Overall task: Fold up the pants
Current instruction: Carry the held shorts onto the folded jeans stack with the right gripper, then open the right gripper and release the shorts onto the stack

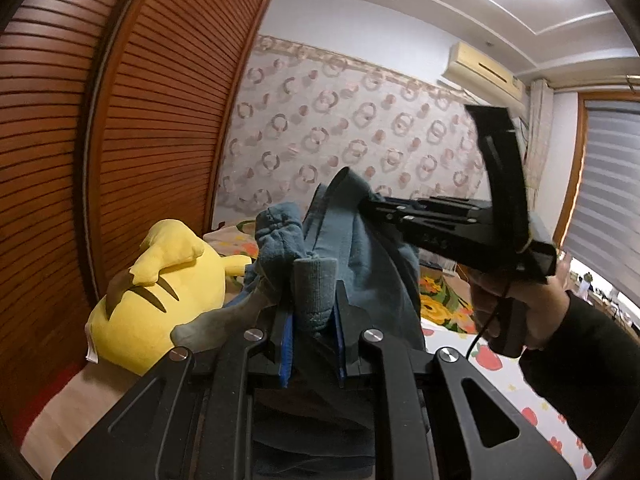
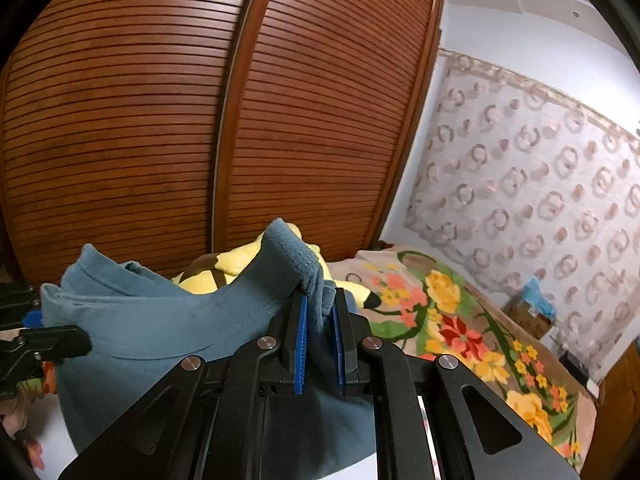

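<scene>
The blue-grey pants (image 1: 360, 248) hang in the air, held up by both grippers. My left gripper (image 1: 313, 304) is shut on a ribbed edge of the pants, cloth bunched between its blue pads. My right gripper (image 2: 320, 320) is shut on another stitched edge of the pants (image 2: 168, 320), with the fabric stretched off to the left. In the left wrist view the right gripper (image 1: 372, 204) comes in from the right, held by a hand, its tips buried in the cloth. The left gripper's tip (image 2: 44, 340) shows at the left edge of the right wrist view.
A yellow plush toy (image 1: 160, 292) lies on the bed by the slatted wooden wardrobe doors (image 2: 200, 120). A floral blanket (image 2: 460, 320) covers the bed's far part and a strawberry-print sheet (image 1: 500, 380) lies below. Patterned wallpaper is behind.
</scene>
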A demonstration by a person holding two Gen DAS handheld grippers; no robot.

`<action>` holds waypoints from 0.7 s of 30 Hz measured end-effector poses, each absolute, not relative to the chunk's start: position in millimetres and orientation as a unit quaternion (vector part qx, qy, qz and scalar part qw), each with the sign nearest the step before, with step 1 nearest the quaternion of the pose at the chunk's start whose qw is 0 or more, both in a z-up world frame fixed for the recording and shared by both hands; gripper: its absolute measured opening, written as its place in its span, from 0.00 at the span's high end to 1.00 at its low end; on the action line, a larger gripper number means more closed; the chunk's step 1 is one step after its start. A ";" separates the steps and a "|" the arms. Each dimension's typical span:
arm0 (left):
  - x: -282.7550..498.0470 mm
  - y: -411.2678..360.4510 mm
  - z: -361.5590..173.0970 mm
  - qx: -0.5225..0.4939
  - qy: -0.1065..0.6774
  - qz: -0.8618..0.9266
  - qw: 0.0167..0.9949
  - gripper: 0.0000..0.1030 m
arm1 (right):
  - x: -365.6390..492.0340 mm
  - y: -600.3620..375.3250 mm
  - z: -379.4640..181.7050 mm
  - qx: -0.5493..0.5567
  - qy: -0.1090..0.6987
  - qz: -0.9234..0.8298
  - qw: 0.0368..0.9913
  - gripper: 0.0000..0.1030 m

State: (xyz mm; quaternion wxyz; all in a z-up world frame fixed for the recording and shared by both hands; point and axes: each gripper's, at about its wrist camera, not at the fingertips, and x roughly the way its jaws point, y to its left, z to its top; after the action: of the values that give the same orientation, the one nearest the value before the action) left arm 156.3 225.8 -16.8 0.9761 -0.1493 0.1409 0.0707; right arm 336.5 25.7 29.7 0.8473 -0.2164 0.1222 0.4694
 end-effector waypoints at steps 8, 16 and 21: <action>163.0 228.3 -33.0 -0.149 0.171 0.107 0.968 0.83 | 352.3 31.2 22.4 -0.212 0.152 0.476 0.840 0.89; 164.9 227.9 -36.0 -0.141 0.188 0.116 0.965 0.82 | 366.8 18.2 35.9 -0.166 0.187 0.469 0.847 0.68; 165.4 226.2 -37.5 -0.138 0.195 0.119 0.964 0.81 | 363.8 -3.1 34.9 -0.154 0.209 0.487 0.834 0.69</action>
State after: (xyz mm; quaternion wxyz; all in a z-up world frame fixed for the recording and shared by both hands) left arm 165.4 226.2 -37.5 0.9637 -0.1378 0.1954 0.1191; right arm 363.8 -3.1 34.9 0.8341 -0.1537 0.2092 0.4867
